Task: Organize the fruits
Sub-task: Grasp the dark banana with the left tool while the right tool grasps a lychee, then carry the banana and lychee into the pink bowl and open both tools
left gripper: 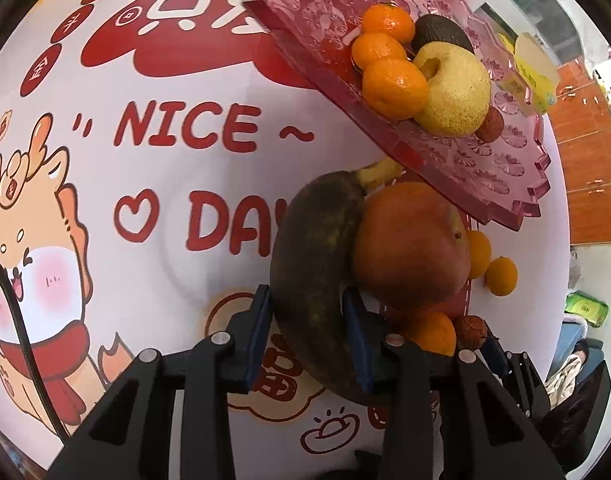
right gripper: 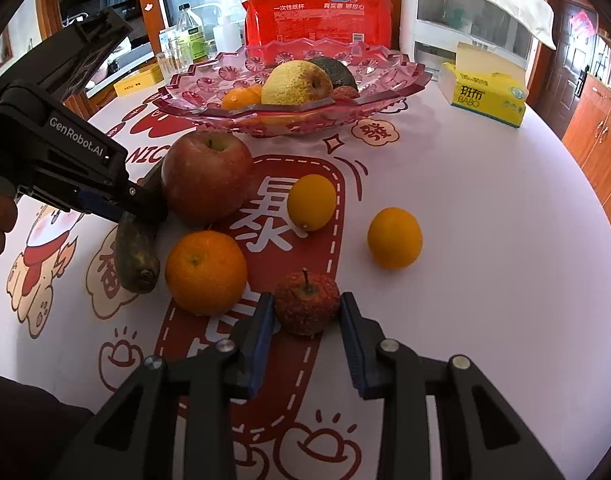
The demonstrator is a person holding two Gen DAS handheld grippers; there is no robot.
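Only the right view shows the tissue box [right gripper: 485, 94] at upper right and the red package [right gripper: 321, 16] behind the pink bowl [right gripper: 385, 92]. At lower centre the right gripper [right gripper: 307, 314] stands partly open around a small red fruit [right gripper: 306, 304], touch unclear. The left gripper [left gripper: 307, 312] pinches a dark banana [left gripper: 317, 248] beside the apple [left gripper: 409, 244] on the printed tablecloth [left gripper: 145, 60].

Bowl [right gripper: 293, 114] at the bench [right gripper: 485, 240] back holding pear [right gripper: 295, 82] and perhaps three mandarins [left gripper: 393, 88], apple [right gripper: 207, 178] before it, banana [right gripper: 139, 248] left of apple, tissue box [right gripper: 485, 96] right of bowl
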